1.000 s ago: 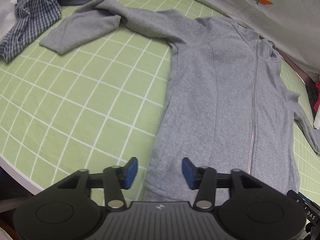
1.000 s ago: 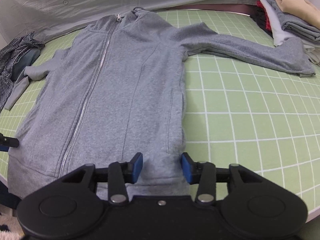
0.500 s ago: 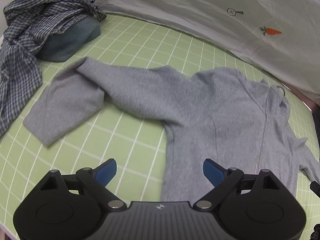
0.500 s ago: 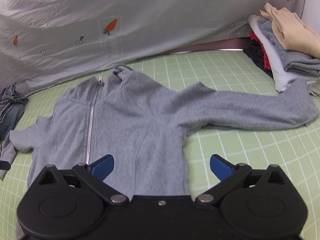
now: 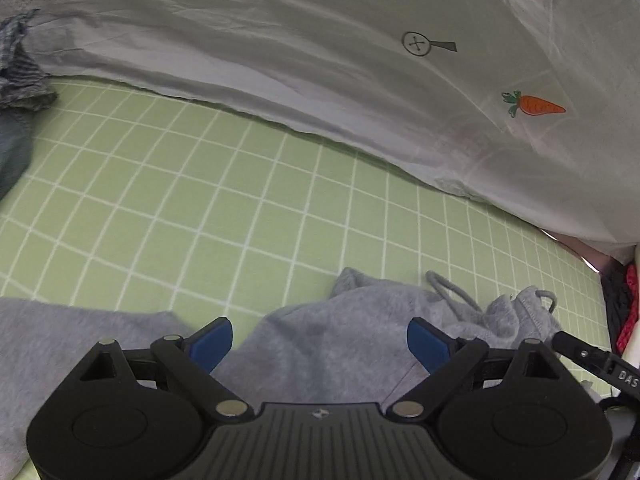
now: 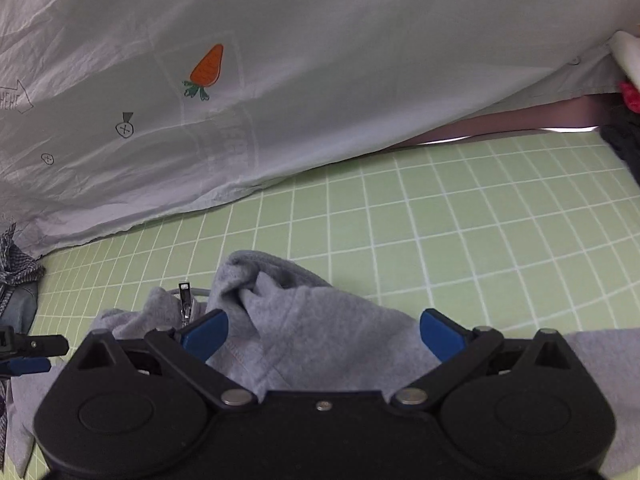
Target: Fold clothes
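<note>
Both wrist views low, close, facing the sheet (collar shared)

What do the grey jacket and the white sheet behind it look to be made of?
Jacket: seemingly soft fleece or brushed knit, matte, with a fuzzy nap. Sheet: probably thin woven cotton or polyester, smooth, with fine sharp creases and printed carrots.

Setting: domestic bedroom, bed used as a folding surface. Evidence: pale green bedsheet with white grid lines; crumpled white duvet printed with carrots along the far edge; grey zip hoodie spread on the sheet; checked shirt heaped left; stacked garments right.
</note>
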`<state>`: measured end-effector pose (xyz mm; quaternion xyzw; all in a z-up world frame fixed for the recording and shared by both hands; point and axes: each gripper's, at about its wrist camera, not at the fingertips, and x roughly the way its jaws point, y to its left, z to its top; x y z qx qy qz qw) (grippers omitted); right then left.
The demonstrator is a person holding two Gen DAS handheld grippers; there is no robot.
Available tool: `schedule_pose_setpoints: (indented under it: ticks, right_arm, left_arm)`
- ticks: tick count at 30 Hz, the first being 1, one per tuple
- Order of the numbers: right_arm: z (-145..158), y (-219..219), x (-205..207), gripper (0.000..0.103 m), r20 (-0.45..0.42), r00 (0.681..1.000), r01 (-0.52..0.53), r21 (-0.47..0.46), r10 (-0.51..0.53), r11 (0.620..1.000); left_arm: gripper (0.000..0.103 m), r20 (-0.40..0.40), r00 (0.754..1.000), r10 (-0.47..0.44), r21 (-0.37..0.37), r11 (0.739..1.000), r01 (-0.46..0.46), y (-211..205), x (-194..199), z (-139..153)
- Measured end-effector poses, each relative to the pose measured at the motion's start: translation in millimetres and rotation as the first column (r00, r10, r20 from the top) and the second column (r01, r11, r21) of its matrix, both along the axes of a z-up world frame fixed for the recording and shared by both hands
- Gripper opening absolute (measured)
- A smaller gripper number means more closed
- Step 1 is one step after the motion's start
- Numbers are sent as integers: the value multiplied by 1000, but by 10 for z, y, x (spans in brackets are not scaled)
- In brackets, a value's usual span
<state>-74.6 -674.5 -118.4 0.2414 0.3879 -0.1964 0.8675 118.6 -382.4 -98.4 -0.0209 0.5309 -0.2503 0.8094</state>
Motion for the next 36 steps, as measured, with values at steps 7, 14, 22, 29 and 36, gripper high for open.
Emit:
schedule_pose_setpoints:
  ticks: [7,14,22,29,36]
  right_arm:
    - [-151,-82,146,30,-13,998,-56,66,57,996]
    - [276,234,-467,11,61,994,-87,-40,89,995]
    - [373,992,-1499,11,1,996,-92,-24,92,995]
    - [84,1273,-1851,25,-123,990,-56,56,63,997]
    - [367,927,-1791,70,30,994,103,73,-106,992]
  left_arm:
    - [3,14,998,-57,-51,997,58,25,-260,145]
    - [3,31,993,-113,-101,988,116,51,-520,290]
    - [3,-58,988,-143,-4,990,143,679,-1450,108]
    - [18,-106,991,-80,72,993,88,1016,-1657,-33]
    - [66,-19,999,-29,28,999,30,803,-1346,190]
